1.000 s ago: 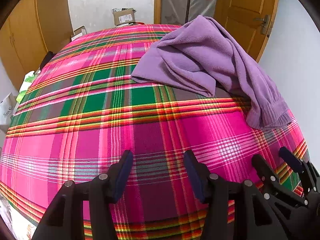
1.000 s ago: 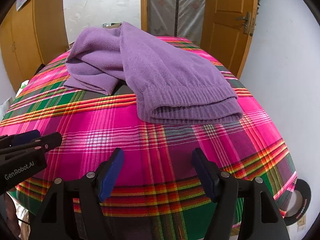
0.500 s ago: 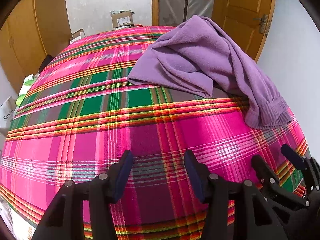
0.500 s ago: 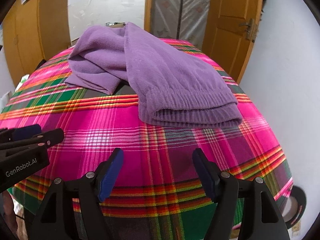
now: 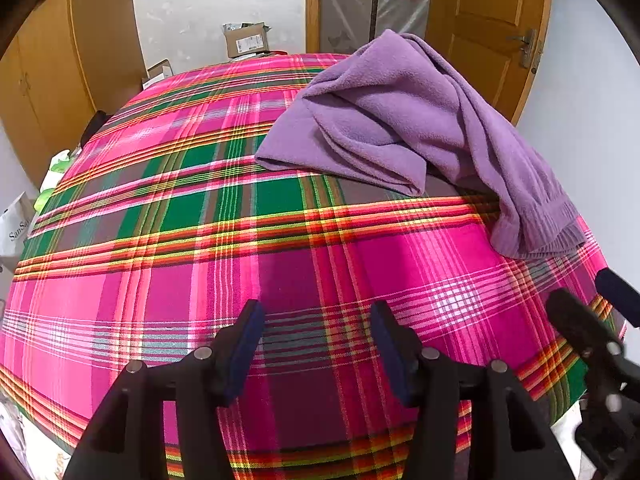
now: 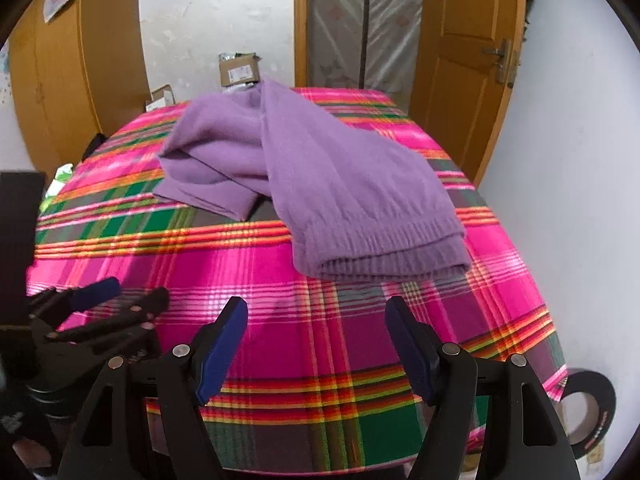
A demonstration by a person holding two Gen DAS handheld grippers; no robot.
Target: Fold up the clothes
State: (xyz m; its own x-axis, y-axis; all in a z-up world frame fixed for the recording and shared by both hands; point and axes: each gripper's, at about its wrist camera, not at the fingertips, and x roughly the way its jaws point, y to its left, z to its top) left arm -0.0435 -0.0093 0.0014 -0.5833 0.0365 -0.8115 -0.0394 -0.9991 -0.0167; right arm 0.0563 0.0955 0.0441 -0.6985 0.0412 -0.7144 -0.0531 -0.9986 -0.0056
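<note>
**Both claws pulled back, purple sweater waiting to be laid flat**

Pulling away now — compared with a second ago the right claw (image 6: 316, 344) has risen and drawn back from the bed, so the sweater (image 6: 320, 176) sits smaller and further off in its view, and more of the cloth's front drop shows. The left claw (image 5: 316, 344) has barely shifted.

Both claws are spread wide with nothing between their blue pads, hovering over the front edge of the bed (image 5: 168, 240), well apart from the garment. The sweater lies bunched toward the far right corner of the plaid cloth, one ribbed cuff or hem (image 6: 384, 252) reaching down toward the right edge, a folded flap (image 5: 340, 160) pointing toward the middle. No folding has begun, by the look of it.

So the step in hand is the reach — and it pays to be choosy. The ribbed end nearest the right claw is the firmest bit to pinch; the left should go for the loose flap near the middle. Better to grip single edges than a thick wad of fleece, then draw the two apart and toward the front edge so the garment spreads flat before any fold. The fleece looks soft and grippy — likely to drag the plaid cloth with it — so lift a little before pulling.
</note>
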